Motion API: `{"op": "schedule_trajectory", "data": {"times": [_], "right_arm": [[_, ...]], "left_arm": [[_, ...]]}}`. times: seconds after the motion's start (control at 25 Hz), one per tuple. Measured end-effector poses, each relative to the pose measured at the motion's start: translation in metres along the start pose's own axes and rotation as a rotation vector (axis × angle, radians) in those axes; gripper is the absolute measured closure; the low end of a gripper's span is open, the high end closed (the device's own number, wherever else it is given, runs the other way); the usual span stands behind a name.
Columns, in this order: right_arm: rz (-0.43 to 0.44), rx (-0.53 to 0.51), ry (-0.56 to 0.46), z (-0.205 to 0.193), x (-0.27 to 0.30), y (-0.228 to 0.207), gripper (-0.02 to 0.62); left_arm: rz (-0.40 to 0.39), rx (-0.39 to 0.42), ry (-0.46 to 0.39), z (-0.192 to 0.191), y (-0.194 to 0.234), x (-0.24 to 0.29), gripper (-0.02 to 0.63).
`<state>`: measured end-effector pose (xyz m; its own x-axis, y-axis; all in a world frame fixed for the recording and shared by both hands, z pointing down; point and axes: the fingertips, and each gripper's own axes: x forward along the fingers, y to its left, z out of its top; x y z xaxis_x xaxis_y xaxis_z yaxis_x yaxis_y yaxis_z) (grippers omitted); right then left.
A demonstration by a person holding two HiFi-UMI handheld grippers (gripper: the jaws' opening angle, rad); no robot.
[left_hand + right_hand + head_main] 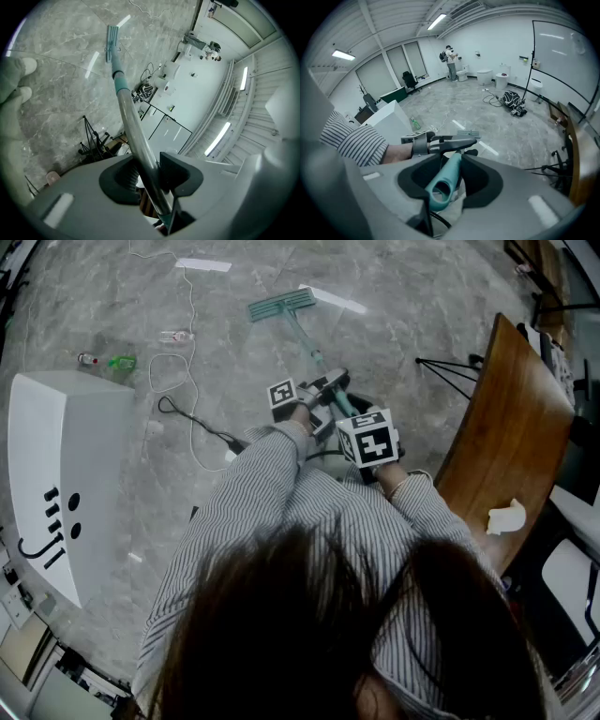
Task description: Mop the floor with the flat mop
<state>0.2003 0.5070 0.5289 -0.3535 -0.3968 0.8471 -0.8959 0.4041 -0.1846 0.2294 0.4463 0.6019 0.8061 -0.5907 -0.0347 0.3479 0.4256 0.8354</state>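
The left claw (147, 176) grips the mop pole (123, 98); the right claw (449, 164) grips its handle (440, 187). It is best to push slowly, with the head (281, 305) flat on the floor (403, 324).

White counter (56, 474) left, wooden table (511, 418) with crumpled paper (507, 517) right, green bottle (122, 362) near counter.

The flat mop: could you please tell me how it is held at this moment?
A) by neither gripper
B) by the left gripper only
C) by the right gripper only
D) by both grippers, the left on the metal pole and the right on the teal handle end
D: the left gripper has its jaws closed on the metal pole, the right gripper has its jaws closed on the teal handle end, and the mop head is down on the floor.
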Motion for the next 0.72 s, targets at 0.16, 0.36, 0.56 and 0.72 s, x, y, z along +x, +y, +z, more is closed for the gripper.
{"op": "schedule_trajectory", "data": {"times": [0.16,0.36,0.56,0.72], "right_arm": [[0.001,0.034,-0.017,0.003,-0.002,-0.010,0.457],[0.009,0.045,-0.019,0.001,-0.003,-0.019,0.457],[0.017,0.054,-0.034,0.006,-0.005,-0.026,0.457],[0.028,0.089,-0.058,0.011,-0.005,-0.034,0.456]], "left_arm": [[0.000,-0.005,0.004,-0.002,-0.002,0.010,0.472],[0.014,0.002,0.004,-0.004,0.001,0.017,0.469],[0.016,0.017,0.013,-0.004,0.000,0.025,0.463],[0.010,0.032,0.029,-0.002,-0.002,0.033,0.459]]}}
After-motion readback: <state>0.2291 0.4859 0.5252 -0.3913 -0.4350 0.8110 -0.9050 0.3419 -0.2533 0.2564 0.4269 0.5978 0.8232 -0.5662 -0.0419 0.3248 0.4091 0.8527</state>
